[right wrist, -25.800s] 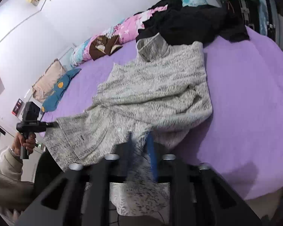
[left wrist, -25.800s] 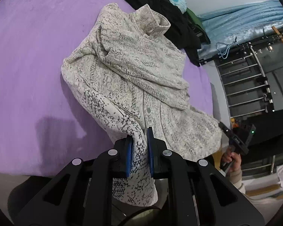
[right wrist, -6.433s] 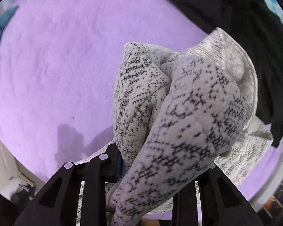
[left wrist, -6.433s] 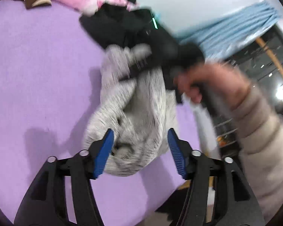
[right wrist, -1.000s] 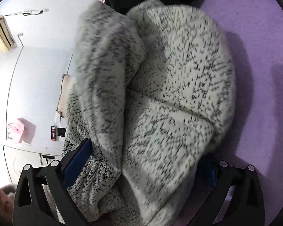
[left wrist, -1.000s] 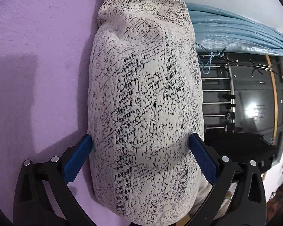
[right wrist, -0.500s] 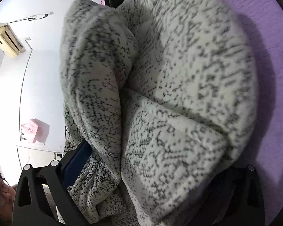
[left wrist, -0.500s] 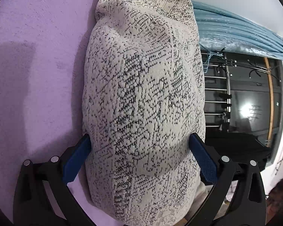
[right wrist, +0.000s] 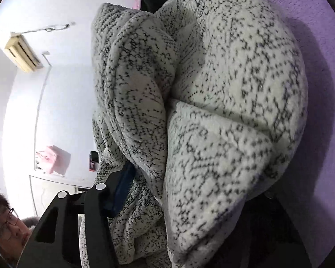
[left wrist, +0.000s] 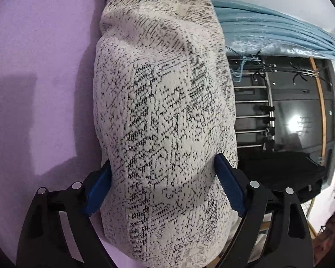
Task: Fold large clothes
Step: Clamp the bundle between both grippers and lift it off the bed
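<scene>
sweater [left wrist: 165, 120] bundle lay lengthwise between both claws on bed [left wrist: 38, 44] | left claw [left wrist: 165, 187] closing, pads pressing its sides | right claw [right wrist: 189, 192] closing around it

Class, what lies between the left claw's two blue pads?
The folded speckled sweater fills the gap in the closing left claw, shown in the left wrist view.
</scene>
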`<state>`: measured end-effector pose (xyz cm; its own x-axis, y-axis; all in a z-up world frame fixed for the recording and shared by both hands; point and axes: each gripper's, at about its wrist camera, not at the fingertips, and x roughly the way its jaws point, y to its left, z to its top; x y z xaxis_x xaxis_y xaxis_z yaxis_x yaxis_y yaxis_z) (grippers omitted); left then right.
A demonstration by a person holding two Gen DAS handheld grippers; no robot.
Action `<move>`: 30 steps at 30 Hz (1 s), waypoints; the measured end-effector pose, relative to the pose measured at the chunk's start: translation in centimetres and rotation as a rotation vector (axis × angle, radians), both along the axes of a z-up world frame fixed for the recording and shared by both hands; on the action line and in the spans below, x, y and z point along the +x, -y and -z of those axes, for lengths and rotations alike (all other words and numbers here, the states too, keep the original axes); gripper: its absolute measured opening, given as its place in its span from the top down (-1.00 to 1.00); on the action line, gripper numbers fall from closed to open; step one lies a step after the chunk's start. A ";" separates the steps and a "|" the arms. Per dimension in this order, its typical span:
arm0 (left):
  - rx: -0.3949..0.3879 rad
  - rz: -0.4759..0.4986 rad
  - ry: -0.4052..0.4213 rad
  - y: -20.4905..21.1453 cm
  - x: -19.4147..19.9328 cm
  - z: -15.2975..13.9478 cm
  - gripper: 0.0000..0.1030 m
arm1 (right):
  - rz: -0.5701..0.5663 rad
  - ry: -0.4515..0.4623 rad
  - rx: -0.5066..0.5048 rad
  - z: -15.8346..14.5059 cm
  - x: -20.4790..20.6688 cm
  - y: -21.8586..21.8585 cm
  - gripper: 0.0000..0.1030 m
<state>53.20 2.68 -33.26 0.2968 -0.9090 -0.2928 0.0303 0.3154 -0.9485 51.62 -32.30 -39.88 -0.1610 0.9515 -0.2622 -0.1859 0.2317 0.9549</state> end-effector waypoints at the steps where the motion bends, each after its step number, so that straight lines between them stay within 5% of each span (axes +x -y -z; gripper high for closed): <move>1: 0.005 0.004 0.005 0.1 -0.2 -0.3 -0.61 | 0.003 0.006 0.006 -0.2 -0.2 0.1 -0.08; 15: 0.021 -0.001 0.112 -1.8 -7.0 -8.1 -0.61 | -0.029 0.092 0.042 -7.5 -4.4 -0.5 -0.06; 30: 0.049 -0.131 0.227 -12.1 -20.5 -17.4 -0.61 | -0.166 0.227 0.050 -18.9 -9.4 -12.6 -0.06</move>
